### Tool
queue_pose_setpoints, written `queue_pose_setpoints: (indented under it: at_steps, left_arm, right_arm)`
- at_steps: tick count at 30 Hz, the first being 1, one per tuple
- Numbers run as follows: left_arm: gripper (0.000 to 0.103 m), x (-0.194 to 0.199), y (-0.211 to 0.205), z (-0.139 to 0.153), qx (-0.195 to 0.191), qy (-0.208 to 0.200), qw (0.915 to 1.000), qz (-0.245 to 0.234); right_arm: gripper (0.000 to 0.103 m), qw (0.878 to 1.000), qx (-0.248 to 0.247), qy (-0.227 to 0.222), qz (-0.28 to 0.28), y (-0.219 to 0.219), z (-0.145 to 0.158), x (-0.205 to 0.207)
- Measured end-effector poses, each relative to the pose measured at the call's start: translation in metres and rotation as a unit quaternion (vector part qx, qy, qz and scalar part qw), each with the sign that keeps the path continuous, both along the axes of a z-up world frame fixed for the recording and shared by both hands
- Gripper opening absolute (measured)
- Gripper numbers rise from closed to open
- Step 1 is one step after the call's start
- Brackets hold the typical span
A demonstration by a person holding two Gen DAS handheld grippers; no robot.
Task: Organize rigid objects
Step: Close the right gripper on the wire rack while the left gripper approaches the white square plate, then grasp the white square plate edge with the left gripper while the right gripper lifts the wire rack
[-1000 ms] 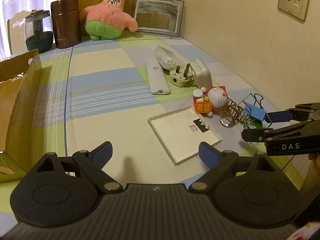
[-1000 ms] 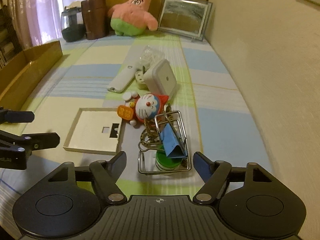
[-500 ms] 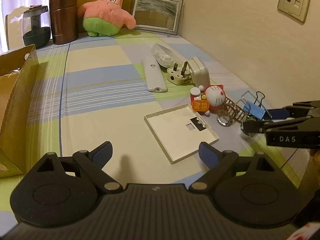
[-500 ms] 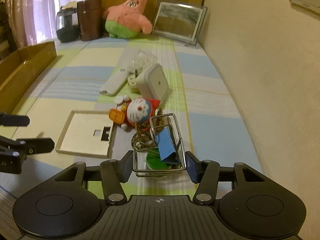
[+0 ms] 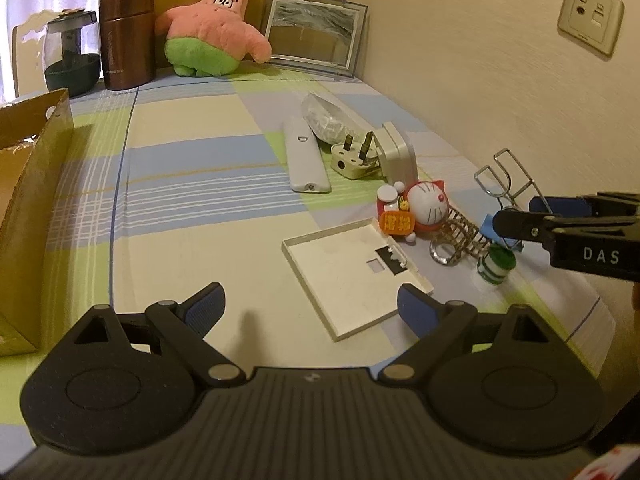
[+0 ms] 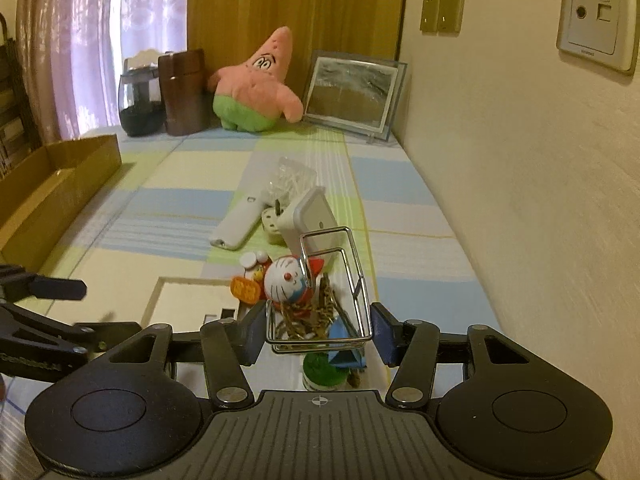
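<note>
Here my right gripper [image 6: 318, 338] has just been closing its jaws around the binder clip [image 6: 344, 354], lifted off the table [image 5: 180, 184]. My left gripper [image 5: 310, 306] gapes empty; plug [image 5: 352, 156], remote [image 5: 306, 160] and toy [image 5: 428, 204] remain outside the cardboard box [image 5: 24, 208].

We see the bench [image 5: 192, 184] from two wrist cameras, each looking forward and down along its own tool, the left one from further left and the right one close above the wire rack [image 6: 332, 280], and both share the pink plush [image 5: 212, 32].

Clutter [image 5: 400, 200] right (tablecloth [image 5: 192, 220] left free).
</note>
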State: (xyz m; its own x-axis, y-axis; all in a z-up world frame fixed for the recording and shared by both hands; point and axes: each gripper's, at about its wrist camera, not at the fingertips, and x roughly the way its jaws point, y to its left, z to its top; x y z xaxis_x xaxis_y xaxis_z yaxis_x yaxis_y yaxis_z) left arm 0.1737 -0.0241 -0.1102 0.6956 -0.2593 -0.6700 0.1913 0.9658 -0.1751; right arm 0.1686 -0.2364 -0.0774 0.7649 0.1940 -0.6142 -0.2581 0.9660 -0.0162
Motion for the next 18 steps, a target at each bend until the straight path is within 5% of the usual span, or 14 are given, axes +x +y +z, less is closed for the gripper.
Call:
queue_pose_setpoints:
  at_steps: [5,10,12,18]
  left_arm:
    - [0.091,0.007,-0.012,0.0,-0.007,0.0,0.9999,0.013]
    - [0.089,0.015,-0.03,-0.011,0.026,0.008,0.9996,0.007]
    - [0.082,0.016,-0.034,-0.016,0.043,0.012,0.999,0.012]
    - [0.041,0.017,-0.018,-0.023,0.059,0.013,0.9973,0.041]
  right_arm:
    - [0.051,1.0,0.011,-0.002,-0.011,-0.002,0.004,0.003]
    - [0.051,0.999,0.019,0.002,-0.025,-0.012,0.004,0.003]
    - [0.051,0.999,0.024,0.002,-0.028,-0.014,0.005,0.003]
    - [0.051,0.999,0.031,0.002,-0.021,-0.013,0.006,0.003]
